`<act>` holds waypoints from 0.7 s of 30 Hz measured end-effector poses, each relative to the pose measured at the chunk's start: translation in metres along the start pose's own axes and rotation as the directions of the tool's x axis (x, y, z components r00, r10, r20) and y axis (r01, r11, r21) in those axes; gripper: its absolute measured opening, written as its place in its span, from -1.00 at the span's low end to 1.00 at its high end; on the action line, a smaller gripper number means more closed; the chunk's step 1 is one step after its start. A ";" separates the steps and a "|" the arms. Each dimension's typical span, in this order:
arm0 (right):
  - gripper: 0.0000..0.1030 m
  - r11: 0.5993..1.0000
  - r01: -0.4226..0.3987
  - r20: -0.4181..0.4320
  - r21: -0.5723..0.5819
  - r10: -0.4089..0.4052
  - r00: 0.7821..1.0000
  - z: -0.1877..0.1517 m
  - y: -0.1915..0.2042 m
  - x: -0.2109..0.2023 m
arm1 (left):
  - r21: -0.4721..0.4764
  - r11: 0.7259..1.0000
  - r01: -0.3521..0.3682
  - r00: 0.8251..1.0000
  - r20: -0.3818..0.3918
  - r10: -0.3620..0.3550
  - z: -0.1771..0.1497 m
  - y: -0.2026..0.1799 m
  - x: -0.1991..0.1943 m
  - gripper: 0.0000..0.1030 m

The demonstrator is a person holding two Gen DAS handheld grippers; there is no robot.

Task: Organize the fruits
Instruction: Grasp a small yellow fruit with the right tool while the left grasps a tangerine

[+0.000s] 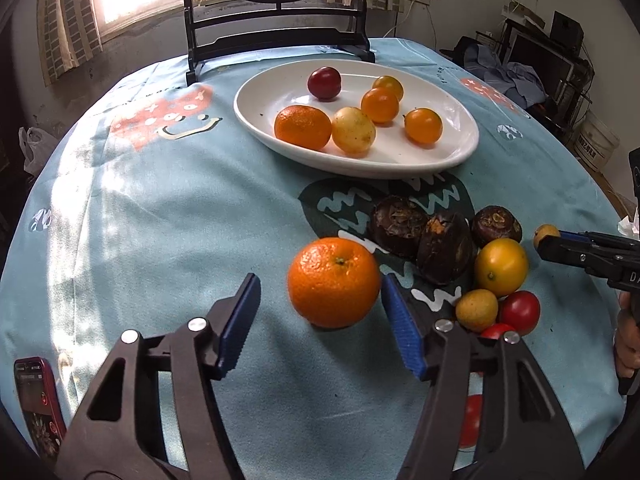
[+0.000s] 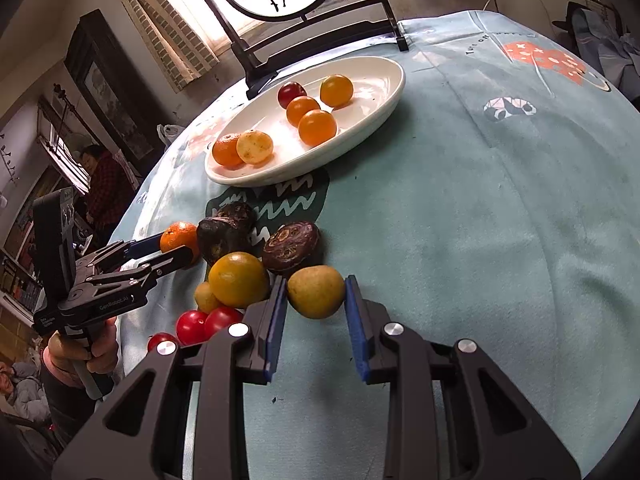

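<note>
A white oval plate (image 1: 256, 116) holds several fruits: a mandarin, yellow and orange ones, one dark red. An orange mandarin (image 1: 334, 282) lies on the tablecloth between the open fingers of my left gripper (image 1: 320, 320); the right pad is near it, the left pad apart. My right gripper (image 2: 316, 312) brackets a small yellow-brown fruit (image 2: 316, 291), pads close at its sides; it also shows in the left wrist view (image 1: 546, 234). The left gripper also shows in the right wrist view (image 2: 172, 248), around the mandarin (image 2: 178, 236).
A pile beside the mandarin: three dark brown water chestnuts (image 1: 440, 252), a yellow-orange fruit (image 1: 500, 266), a small yellow one (image 1: 476, 310), red tomatoes (image 1: 520, 312). A black screen stand (image 1: 280, 40) stands behind the plate. A phone (image 1: 38, 404) lies front left.
</note>
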State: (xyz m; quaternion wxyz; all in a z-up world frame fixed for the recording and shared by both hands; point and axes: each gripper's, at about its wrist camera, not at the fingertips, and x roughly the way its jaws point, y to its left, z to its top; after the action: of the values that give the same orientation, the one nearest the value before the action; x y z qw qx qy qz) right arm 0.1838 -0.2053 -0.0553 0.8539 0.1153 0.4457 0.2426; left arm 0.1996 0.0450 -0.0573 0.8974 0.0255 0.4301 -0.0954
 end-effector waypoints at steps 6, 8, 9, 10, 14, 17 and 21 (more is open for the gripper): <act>-0.42 1.000 -0.001 0.003 -0.002 0.001 1.000 0.000 0.000 -0.001 | 0.015 1.000 0.012 1.000 -0.014 -0.012 0.000 -0.004 0.006 -0.07; -0.42 1.000 -0.001 0.004 -0.001 0.001 1.000 -0.001 0.000 -0.001 | 0.024 1.000 0.011 1.000 -0.012 -0.010 0.000 -0.006 0.006 -0.09; -0.42 1.000 -0.002 0.003 -0.001 0.002 1.000 -0.001 0.000 -0.001 | 0.024 1.000 0.010 1.000 -0.012 -0.010 0.000 -0.006 0.005 -0.09; -0.42 1.000 -0.002 0.003 -0.001 0.002 1.000 -0.001 0.000 -0.001 | 0.022 1.000 0.012 1.000 -0.012 -0.012 0.000 -0.006 0.005 -0.09; -0.42 1.000 -0.007 0.010 -0.005 0.007 1.000 0.000 0.000 -0.001 | 0.016 1.000 0.017 1.000 -0.013 -0.016 0.000 -0.005 0.005 -0.10; -0.42 1.000 -0.019 0.023 -0.017 0.019 1.000 0.000 0.002 -0.003 | 0.015 1.000 0.003 1.000 -0.008 -0.003 0.000 -0.004 0.004 -0.10; -0.42 0.999 -0.024 0.064 -0.044 0.026 0.998 0.004 0.008 -0.009 | -0.009 1.000 0.011 1.000 0.014 -0.011 0.002 0.000 -0.003 -0.10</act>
State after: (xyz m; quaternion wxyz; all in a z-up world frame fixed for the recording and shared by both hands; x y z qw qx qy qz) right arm 0.1797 -0.2033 -0.0434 0.8670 0.1101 0.4112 0.2590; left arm 0.1992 0.0449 -0.0537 0.8999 0.0184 0.4245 -0.0987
